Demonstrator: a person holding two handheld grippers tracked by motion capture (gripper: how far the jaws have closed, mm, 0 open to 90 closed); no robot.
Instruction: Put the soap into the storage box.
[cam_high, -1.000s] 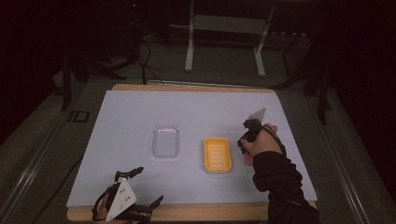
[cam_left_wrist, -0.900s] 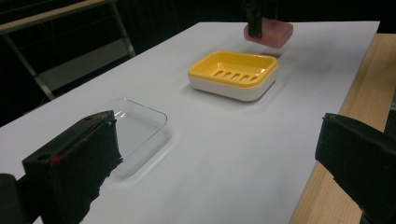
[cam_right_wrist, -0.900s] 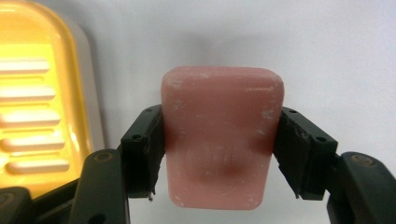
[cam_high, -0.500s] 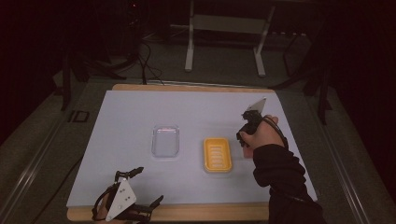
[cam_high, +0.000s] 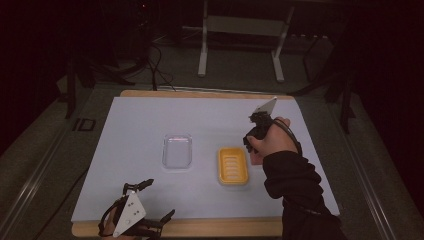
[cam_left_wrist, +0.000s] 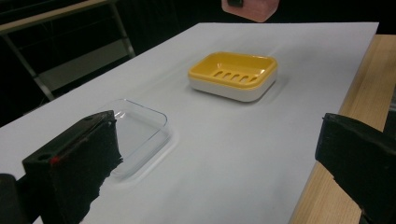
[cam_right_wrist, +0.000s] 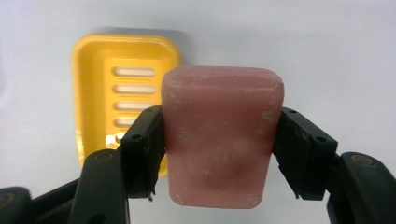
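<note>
Soap (cam_right_wrist: 219, 140) lengthwise along right gripper (cam_right_wrist: 219, 154)

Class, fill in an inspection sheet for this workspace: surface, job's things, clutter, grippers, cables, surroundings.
Surface: pale sheet over a wooden table, flat.
Job's things: pink soap bar clamped in the air; yellow soap dish with slotted tray, empty; clear lid lying beside the dish, apart from it.
Clutter: nothing seen.
Grippers: right gripper shut on the soap bar, held above the sheet just right of the dish; left gripper open, holding nothing, at the near table edge.
Cables: one trails from the right gripper; others lie on the floor behind the table.
Surroundings: dark room, metal stand beyond the table.
</note>
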